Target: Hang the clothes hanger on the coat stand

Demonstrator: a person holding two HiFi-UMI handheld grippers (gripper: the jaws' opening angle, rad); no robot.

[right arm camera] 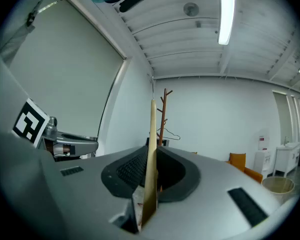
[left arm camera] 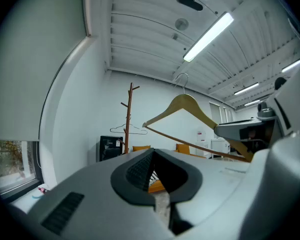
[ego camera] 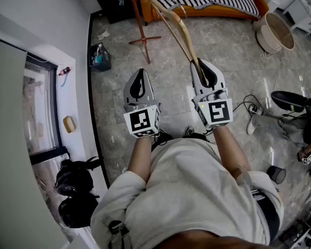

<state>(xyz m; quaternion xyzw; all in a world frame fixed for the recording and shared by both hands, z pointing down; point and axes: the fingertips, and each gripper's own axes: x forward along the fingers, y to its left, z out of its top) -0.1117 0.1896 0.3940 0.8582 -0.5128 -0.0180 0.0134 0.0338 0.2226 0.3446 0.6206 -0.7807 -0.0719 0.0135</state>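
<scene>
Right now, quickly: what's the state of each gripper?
Left gripper: jaws closed, holding nothing.
Right gripper: jaws closed on the wooden hanger.

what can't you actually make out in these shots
Coat stand top: head view, cut off by the upper edge.
Hanger lower right end: left gripper view, hidden behind the right gripper.
Wire hanger on the stand: left gripper view, too small to tell its peg.
</scene>
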